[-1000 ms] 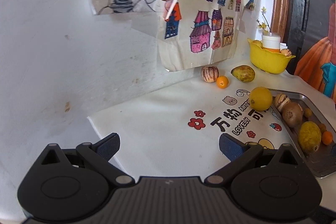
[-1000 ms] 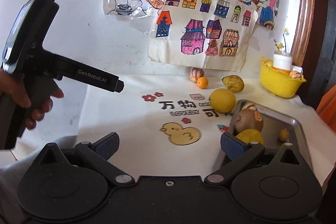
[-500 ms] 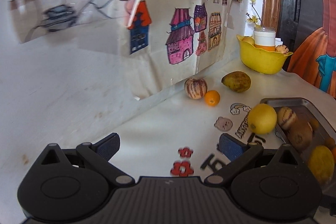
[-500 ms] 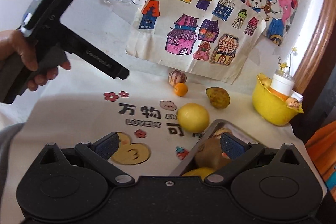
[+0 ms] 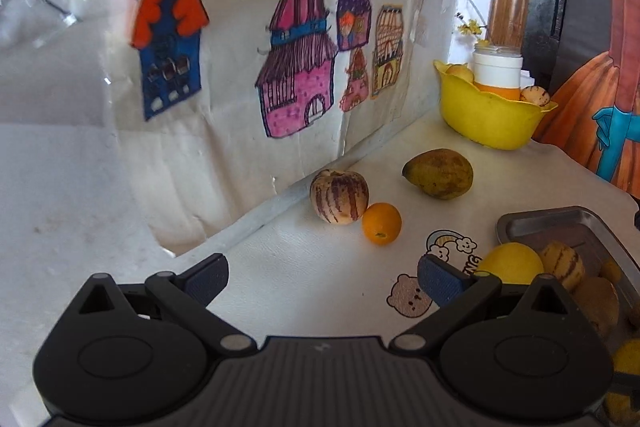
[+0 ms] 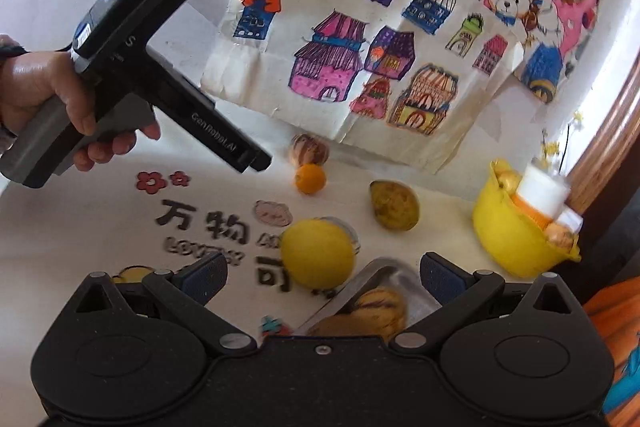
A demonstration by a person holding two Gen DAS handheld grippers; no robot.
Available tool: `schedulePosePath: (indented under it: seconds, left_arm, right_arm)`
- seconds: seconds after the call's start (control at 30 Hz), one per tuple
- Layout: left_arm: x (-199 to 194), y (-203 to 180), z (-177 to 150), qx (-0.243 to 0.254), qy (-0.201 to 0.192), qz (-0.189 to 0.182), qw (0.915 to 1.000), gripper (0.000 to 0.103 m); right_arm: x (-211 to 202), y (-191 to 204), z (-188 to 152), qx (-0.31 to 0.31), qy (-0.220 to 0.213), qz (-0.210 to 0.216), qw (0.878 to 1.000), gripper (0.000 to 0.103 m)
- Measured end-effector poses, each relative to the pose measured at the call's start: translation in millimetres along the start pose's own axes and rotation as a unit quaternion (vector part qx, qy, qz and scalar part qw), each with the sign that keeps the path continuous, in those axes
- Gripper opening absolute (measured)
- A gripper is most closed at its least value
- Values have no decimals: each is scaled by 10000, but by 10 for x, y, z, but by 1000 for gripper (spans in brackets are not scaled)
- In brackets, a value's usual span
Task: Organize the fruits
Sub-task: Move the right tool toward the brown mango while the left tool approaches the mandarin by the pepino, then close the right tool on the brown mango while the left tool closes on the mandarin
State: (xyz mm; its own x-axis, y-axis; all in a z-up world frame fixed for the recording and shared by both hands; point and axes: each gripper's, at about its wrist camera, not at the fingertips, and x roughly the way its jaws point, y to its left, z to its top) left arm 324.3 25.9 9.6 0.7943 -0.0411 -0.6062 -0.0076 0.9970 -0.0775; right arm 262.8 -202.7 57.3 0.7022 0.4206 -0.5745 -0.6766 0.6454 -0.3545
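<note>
Above the printed mat (image 5: 320,267), left gripper (image 5: 322,277) and right gripper (image 6: 323,277) both spread apart, empty, small orange (image 5: 381,223) touching striped melon (image 5: 339,196), lemon (image 6: 318,253) beside metal tray (image 5: 560,223).

Four fruits lay loose on the surface (image 5: 320,267): one striped melon-like fruit (image 5: 339,196), one small orange (image 5: 381,223), one brownish-green pear-shaped fruit (image 5: 438,173) and one large yellow lemon (image 6: 318,253). There was one metal tray (image 5: 560,219) holding at least one striped fruit (image 5: 562,265) and one brown fruit (image 5: 598,303), with more pieces cut off at the frame edge and not countable. One yellow bowl (image 5: 490,119) held one white jar (image 5: 497,73) and at least two fruits, and two tools were in view, the left tool (image 6: 256,161) and the right tool (image 6: 322,277).
</note>
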Motion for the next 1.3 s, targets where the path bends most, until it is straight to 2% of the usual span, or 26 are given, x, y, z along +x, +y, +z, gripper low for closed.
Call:
schedulePosePath:
  seconds: [0.13, 0.23, 0.37, 0.6, 0.83, 1.0, 1.2, 1.3]
  left_arm:
    - [116, 50, 1, -257, 90, -74, 9996, 103]
    - [173, 16, 3, -221, 96, -106, 9997, 103]
    - [261, -56, 40, -243, 137, -127, 9995, 103]
    - [442, -92, 83, -557, 226, -152, 9981, 103]
    - [599, -115, 122, -735, 252, -233, 9967, 102]
    - [667, -172, 116, -777, 282, -226, 9963, 99]
    - [679, -223, 115, -697, 198, -269, 9970, 88]
    - [693, -222, 127, -744, 159, -279, 9967, 81]
  right_arm:
    - [91, -282, 100, -86, -105, -349, 9993, 102]
    - [285, -589, 180, 334, 28, -365, 9988, 102]
    - [702, -951, 252, 1095, 334, 19, 9934, 102]
    - [1393, -1161, 310, 1660, 759, 499, 9819, 102]
    - [1888, -1202, 380, 1863, 991, 796, 9742, 91]
    - [2139, -1189, 398, 1890, 1211, 857, 9707, 82]
    - [2284, -1251, 356, 2090, 1328, 862, 9650, 65]
    - [2289, -1277, 340, 2216, 1342, 917, 9615, 62]
